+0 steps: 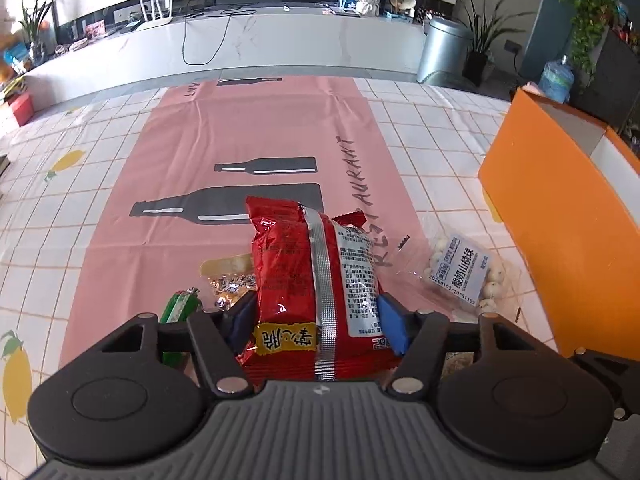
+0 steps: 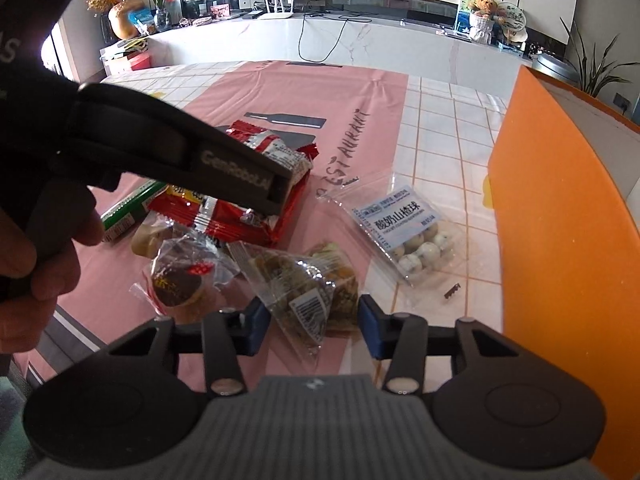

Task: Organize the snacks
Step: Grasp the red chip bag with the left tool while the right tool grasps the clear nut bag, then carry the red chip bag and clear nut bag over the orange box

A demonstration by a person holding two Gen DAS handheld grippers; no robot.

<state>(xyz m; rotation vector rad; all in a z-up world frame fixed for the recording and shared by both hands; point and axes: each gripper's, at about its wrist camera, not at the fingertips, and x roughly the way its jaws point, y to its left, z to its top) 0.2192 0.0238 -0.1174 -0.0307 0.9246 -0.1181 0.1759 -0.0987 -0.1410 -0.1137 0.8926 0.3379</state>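
A red foil snack bag (image 1: 296, 264) lies on the pink mat (image 1: 240, 128). My left gripper (image 1: 316, 324) is shut on its near end, a blue pad pressing each side. In the right wrist view one black finger (image 2: 224, 168) of that gripper reaches over the same red bag (image 2: 240, 216). My right gripper (image 2: 312, 324) is shut on a clear triangular packet of brown snacks (image 2: 304, 288) that rests on the mat. A clear packet of white yogurt balls (image 2: 412, 240) lies to the right on the tiled cloth, apart from both grippers.
A tall orange box (image 2: 560, 220) with its top open stands along the right side. A round brown cake in clear wrap (image 2: 180, 280) and a green packet (image 2: 128, 212) lie left of the red bag. A person's hand (image 2: 40, 272) holds the left gripper's handle.
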